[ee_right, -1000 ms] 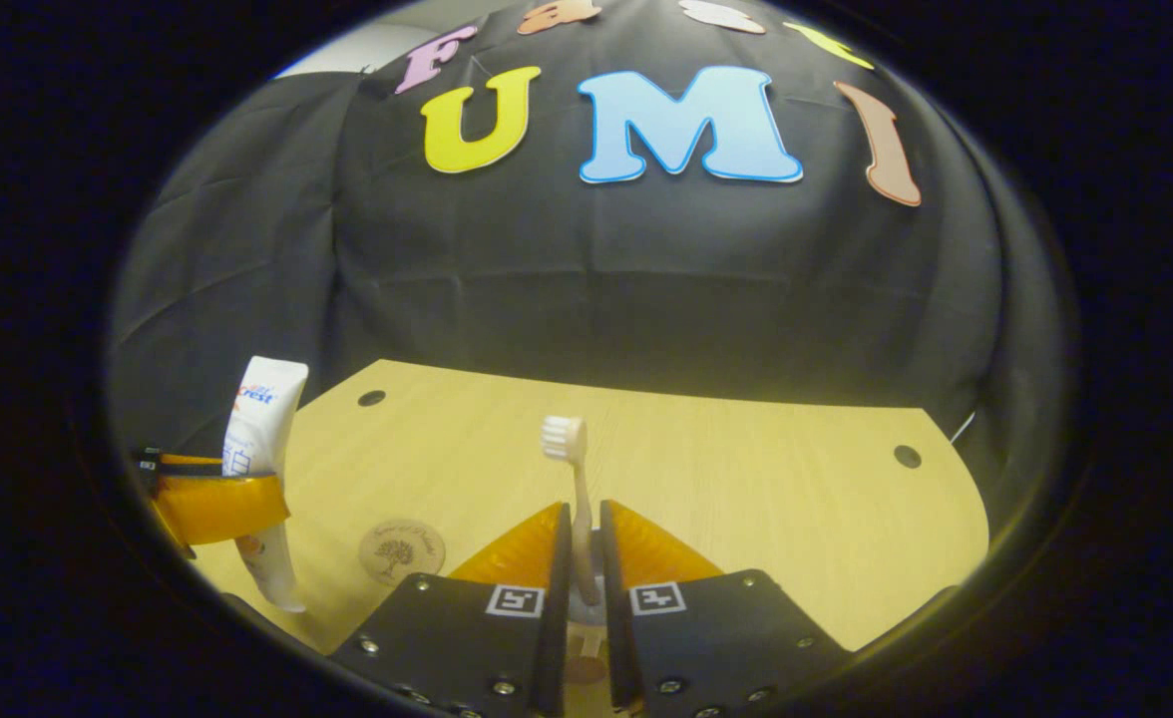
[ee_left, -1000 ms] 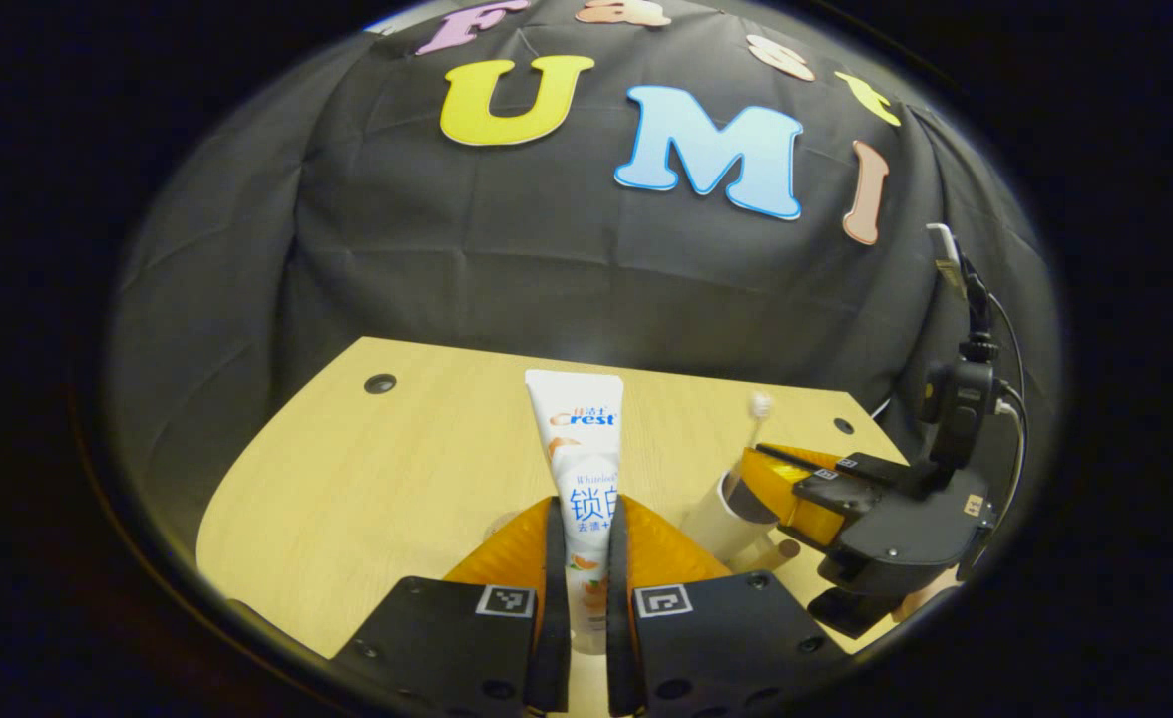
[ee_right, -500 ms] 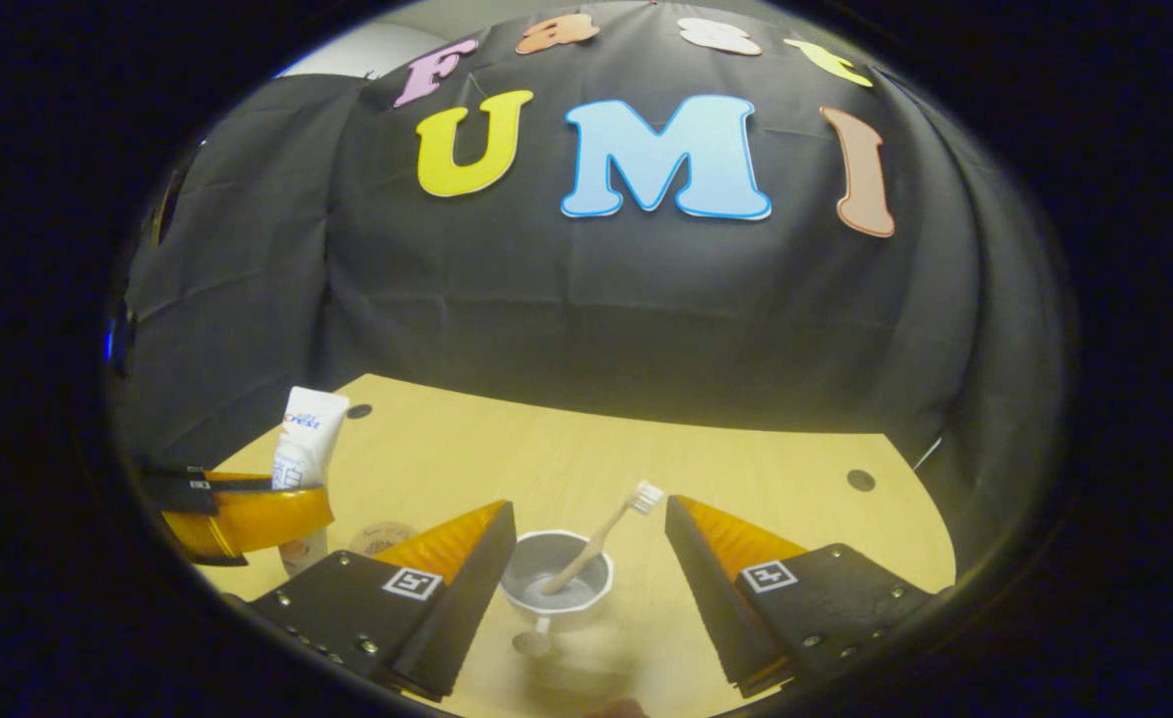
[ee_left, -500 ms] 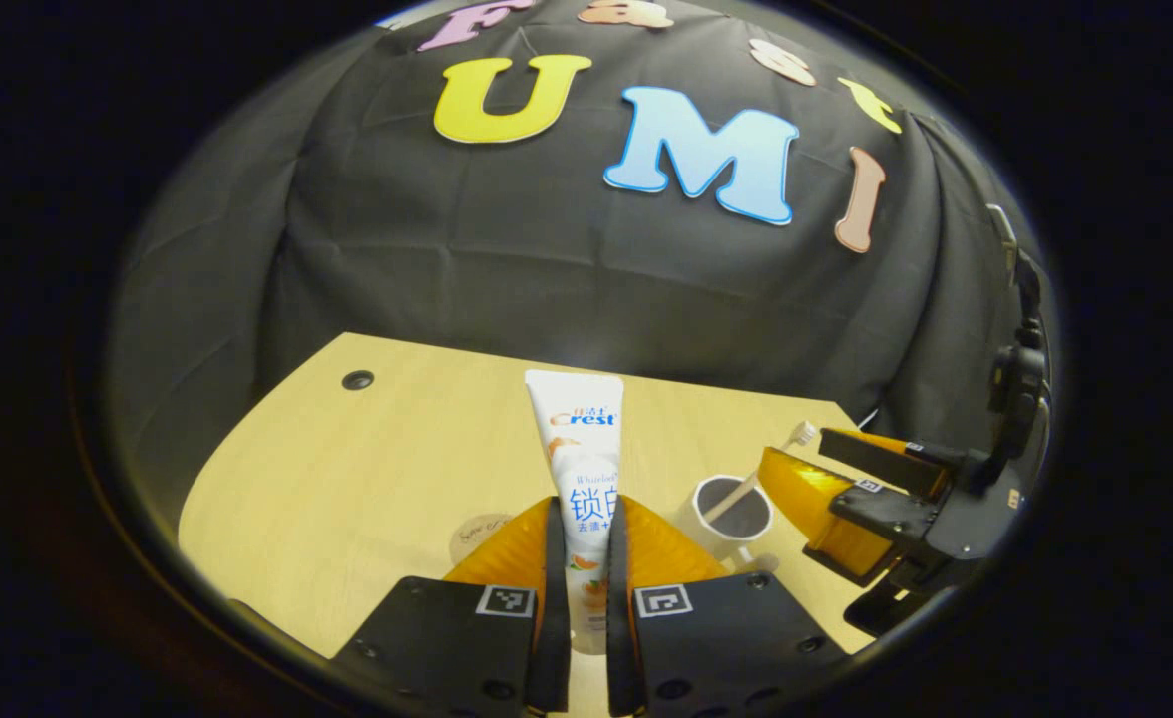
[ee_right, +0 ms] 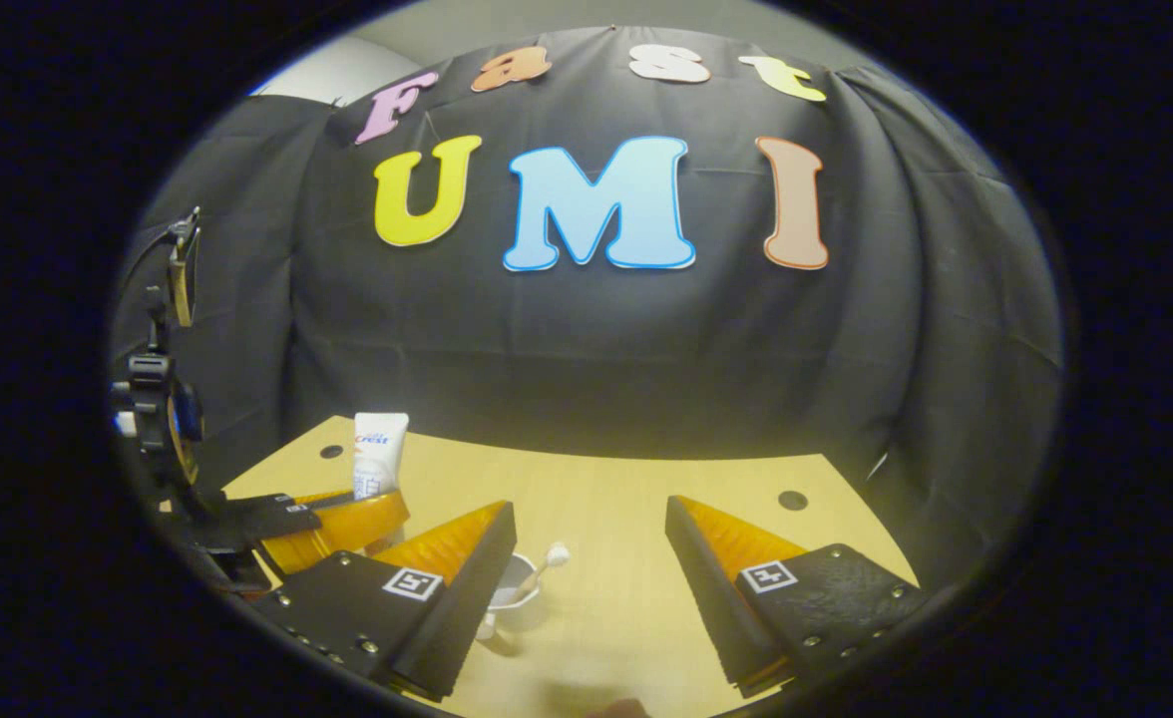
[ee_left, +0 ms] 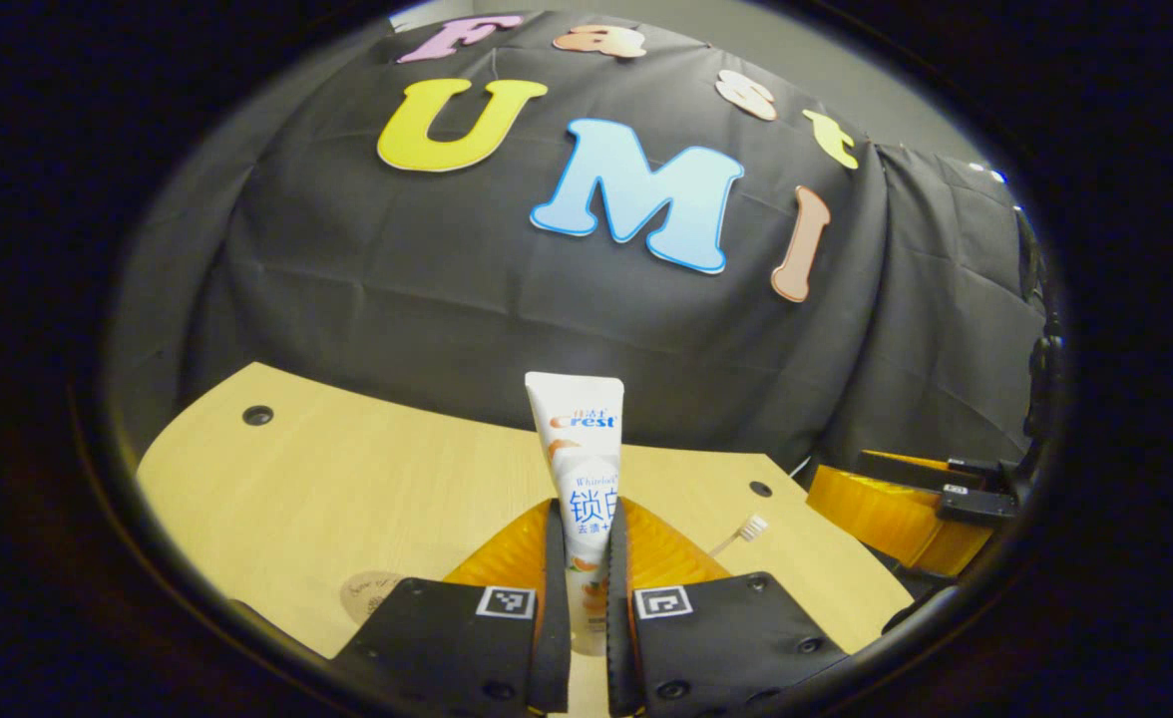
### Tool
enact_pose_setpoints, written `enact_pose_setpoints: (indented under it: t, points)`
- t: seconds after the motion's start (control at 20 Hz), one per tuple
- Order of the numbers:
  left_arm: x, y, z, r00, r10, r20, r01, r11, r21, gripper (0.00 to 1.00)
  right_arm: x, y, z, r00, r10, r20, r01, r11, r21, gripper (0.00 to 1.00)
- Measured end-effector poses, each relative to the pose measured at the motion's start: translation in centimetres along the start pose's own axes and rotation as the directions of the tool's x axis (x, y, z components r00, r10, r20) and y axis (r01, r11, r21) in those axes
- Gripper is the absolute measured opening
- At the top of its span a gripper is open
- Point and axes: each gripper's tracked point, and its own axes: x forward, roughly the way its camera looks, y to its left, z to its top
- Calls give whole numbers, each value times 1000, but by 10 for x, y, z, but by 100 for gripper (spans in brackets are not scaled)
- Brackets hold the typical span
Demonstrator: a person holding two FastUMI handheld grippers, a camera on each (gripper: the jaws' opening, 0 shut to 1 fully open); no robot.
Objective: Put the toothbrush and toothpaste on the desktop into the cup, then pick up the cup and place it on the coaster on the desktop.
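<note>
Toothpaste [ee_left: 581,469] stands upright between the 2 jaws of the left gripper [ee_left: 579,558], which are closed tight on the lower part of the tube, held above the pale wooden surface [ee_left: 367,499]. Low at the left of that view, a round coaster [ee_left: 365,590] lies flat, partly hidden by the gripper. In the right gripper view, the right gripper [ee_right: 586,558] has its jaws spread wide and holds nothing. Between them, slightly left, sits the cup [ee_right: 519,588] with the toothbrush [ee_right: 543,566] leaning inside, bristle head up. The cup seems to rest on the surface, though its base is partly hidden.
</note>
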Motion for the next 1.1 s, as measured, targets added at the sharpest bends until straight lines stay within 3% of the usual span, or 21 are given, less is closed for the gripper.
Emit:
enact_pose_setpoints:
  t: [0.25,0.45,0.85,1.0,1.1]
  points:
    - [56,-28,7,993,-88,79,86,996,30,22,-23,-30,-11,998,-58,-38,60,997,40,90]
    - [73,-45,-5,985,-128,119,117,989,92,22,-29,-42,-36,991,-81,-106,88,994,65,90]
    - [93,-35,-43,993,-98,65,88,984,153,20,-27,-39,-53,985,-61,-162,76,993,86,93]
    - [91,-36,-51,993,-111,40,101,977,185,27,-25,-33,-56,984,-44,-173,59,995,84,93]
    - [86,-41,-56,991,-135,22,129,976,173,41,-24,-29,-55,984,-38,-174,53,995,81,93]
